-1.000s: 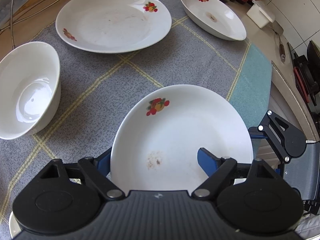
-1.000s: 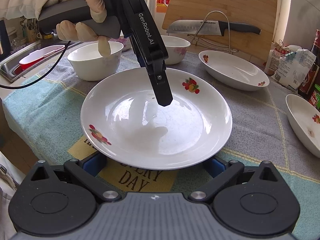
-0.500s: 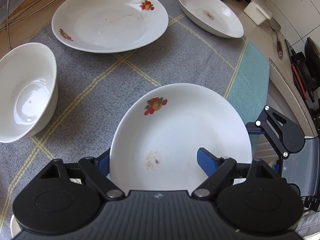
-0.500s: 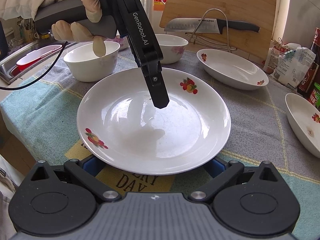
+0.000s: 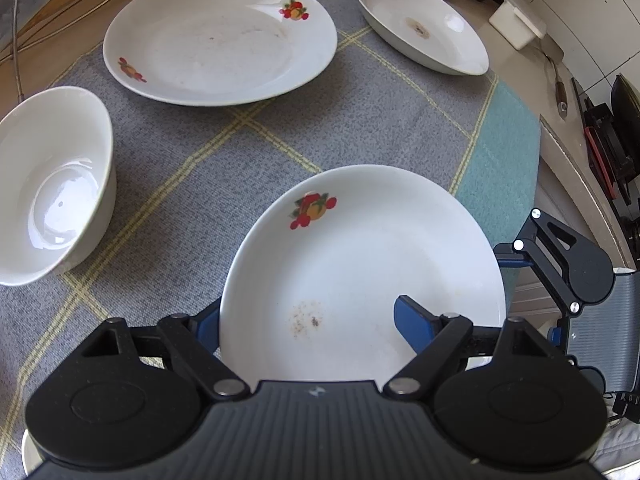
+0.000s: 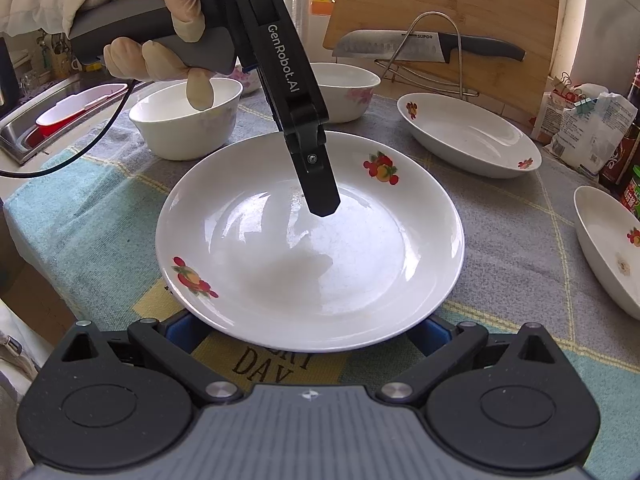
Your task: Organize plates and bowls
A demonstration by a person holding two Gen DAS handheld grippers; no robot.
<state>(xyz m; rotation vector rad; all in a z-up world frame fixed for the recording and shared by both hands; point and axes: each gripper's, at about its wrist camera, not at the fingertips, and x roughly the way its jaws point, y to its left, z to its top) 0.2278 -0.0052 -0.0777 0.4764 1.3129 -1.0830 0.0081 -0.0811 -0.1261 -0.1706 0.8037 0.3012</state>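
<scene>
A white plate with fruit prints (image 5: 360, 264) (image 6: 312, 240) sits between both grippers. My left gripper (image 5: 308, 324) grips its near rim, one blue finger (image 5: 412, 320) inside the plate, the other underneath. In the right wrist view the left gripper's black finger (image 6: 316, 184) reaches into the plate from above. My right gripper (image 6: 308, 328) has open jaws, its blue fingers (image 6: 180, 330) under the plate's near rim. Another large plate (image 5: 220, 36), a deep oval dish (image 5: 420, 20) and a white bowl (image 5: 52, 184) stand on the grey cloth.
A second bowl (image 6: 344, 88) stands behind the first (image 6: 184, 120). A cutting board (image 6: 448, 20) and a knife on a wire rack (image 6: 428, 48) stand at the back. Bottles and bags (image 6: 592, 128) are at right, a sink (image 6: 60, 112) at left. The table edge (image 5: 576, 168) is near.
The plate has shifted slightly away and up in the right wrist view, with the left gripper moving along. In the left wrist view the far dishes have moved nearer.
</scene>
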